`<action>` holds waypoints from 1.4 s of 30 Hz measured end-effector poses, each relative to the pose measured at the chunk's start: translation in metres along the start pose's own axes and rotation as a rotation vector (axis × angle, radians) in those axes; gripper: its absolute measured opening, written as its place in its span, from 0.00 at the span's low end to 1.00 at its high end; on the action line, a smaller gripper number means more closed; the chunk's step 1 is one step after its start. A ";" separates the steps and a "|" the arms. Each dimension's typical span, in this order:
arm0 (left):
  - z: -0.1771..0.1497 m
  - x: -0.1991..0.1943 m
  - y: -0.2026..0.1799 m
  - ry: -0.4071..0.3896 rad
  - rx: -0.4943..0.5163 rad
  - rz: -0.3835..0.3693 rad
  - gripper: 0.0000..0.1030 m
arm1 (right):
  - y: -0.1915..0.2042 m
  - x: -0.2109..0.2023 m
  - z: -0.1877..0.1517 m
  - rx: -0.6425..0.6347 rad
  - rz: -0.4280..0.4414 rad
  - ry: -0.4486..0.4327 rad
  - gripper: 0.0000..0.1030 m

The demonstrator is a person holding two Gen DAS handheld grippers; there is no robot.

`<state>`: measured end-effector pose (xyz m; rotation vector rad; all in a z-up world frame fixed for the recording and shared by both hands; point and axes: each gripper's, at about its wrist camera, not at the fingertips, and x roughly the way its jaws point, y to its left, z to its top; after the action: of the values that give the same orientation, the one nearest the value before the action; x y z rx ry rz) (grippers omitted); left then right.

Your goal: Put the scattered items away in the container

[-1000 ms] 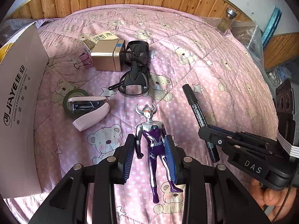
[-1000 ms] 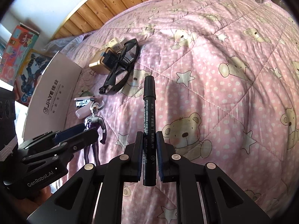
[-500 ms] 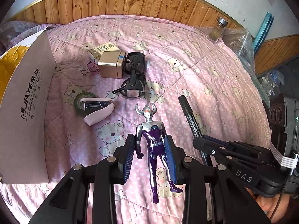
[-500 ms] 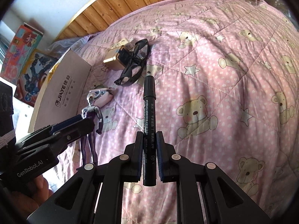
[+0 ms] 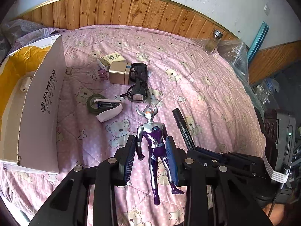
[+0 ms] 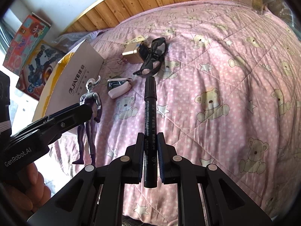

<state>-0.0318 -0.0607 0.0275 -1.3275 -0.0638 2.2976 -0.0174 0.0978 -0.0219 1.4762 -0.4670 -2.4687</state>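
My left gripper (image 5: pixel 151 146) is shut on a silver and purple toy figure (image 5: pixel 152 141), held above the pink quilt; the figure (image 6: pixel 90 111) also shows in the right wrist view. My right gripper (image 6: pixel 150 141) is shut on a black marker (image 6: pixel 149 116), also lifted; the marker (image 5: pixel 181 126) sits right of the figure. The open cardboard box (image 5: pixel 43 103) with a yellow lining stands to the left, a white charger (image 5: pixel 24 84) inside. Still on the quilt lie a pink stapler (image 5: pixel 109 109), a tape roll (image 5: pixel 93 101), black glasses (image 5: pixel 138 82), a gold box (image 5: pixel 119 73), a small card box (image 5: pixel 111 59) and a binder clip (image 5: pixel 100 75).
A glass jar (image 5: pixel 213 41) stands at the quilt's far right corner by bubble wrap (image 5: pixel 235 54). A wooden panel wall (image 5: pixel 122 11) runs behind the bed. Toy cartons (image 6: pixel 28 47) lean beyond the cardboard box. A hand (image 6: pixel 28 184) holds the left gripper.
Both grippers have risen with the figure and the marker, so more of the bed and the box's inside shows. The items on the quilt have not moved.
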 end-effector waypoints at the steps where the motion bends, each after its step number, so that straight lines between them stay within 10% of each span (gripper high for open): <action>1: -0.001 -0.002 0.001 -0.003 -0.002 -0.003 0.33 | 0.003 -0.001 -0.001 -0.005 -0.001 0.000 0.14; 42: -0.030 -0.086 0.074 -0.130 -0.149 -0.095 0.33 | 0.114 -0.006 -0.028 -0.167 -0.009 0.030 0.14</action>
<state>-0.0001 -0.1682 0.0606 -1.2159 -0.3402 2.3333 0.0135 -0.0093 0.0142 1.4486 -0.2425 -2.4223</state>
